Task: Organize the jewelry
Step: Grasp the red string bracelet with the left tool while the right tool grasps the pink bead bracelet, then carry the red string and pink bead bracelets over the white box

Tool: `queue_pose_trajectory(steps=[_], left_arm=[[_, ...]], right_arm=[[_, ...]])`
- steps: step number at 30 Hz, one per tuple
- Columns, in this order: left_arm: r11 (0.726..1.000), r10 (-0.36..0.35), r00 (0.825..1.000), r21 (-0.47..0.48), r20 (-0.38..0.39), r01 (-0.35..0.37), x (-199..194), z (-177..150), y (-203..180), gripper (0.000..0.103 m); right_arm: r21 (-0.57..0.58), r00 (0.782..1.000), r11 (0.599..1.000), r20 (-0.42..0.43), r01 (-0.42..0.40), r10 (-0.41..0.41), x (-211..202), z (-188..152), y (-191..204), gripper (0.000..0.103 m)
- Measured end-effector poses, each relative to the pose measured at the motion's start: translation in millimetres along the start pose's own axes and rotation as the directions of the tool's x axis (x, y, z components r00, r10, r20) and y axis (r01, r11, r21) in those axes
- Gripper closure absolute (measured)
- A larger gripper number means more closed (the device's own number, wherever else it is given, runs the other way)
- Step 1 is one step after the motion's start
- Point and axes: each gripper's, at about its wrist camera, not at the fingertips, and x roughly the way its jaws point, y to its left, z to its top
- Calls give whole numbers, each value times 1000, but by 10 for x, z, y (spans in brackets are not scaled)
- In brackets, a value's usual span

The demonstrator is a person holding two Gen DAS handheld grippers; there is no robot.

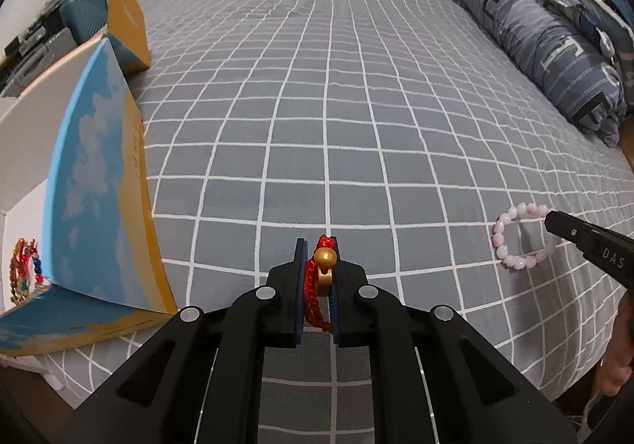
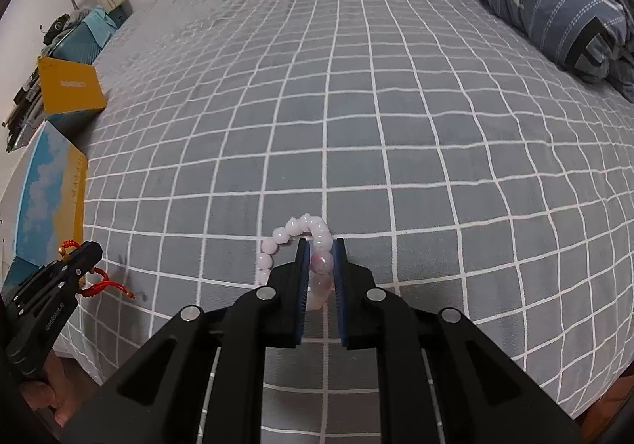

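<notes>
My left gripper (image 1: 318,246) is shut on a red cord bracelet (image 1: 313,293) with a gold bead (image 1: 325,257), held just above the grey checked bedspread (image 1: 356,107). In the right wrist view the same left gripper (image 2: 85,250) shows at the left edge with red cord (image 2: 105,285) trailing below it. My right gripper (image 2: 321,246) is shut on a pink bead bracelet (image 2: 293,230), whose loop hangs to the left of the fingers. The left wrist view shows that pink bead bracelet (image 1: 511,234) lifted off the sheet by the right gripper's fingers (image 1: 562,226).
An open blue and yellow box (image 1: 99,186) stands at the bed's left edge, with several beaded bracelets (image 1: 23,269) lying inside on its white floor. Its yellow lid (image 1: 126,16) stands farther back. A rolled blue quilt (image 1: 547,48) lines the right side. A hand (image 2: 51,384) holds the left gripper.
</notes>
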Motion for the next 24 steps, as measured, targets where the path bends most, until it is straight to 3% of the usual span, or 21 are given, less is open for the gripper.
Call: queue_pose_trajectory(steps=[15,20,24], left_arm=[[999,6,997,30,79,-9,-286,53,42,94],[999,-9,993,34,121,5,-430,65,48,94],[998,21,988,47,155,-29,-543,68,51,94]], right_arm=[[-24,993,1000,121,9,-6,-300,77,141,92],[-46,981,998,192,44,-35,-461,92,250,92],[-59,968,996,244,70,-53,-596,80,333,92]])
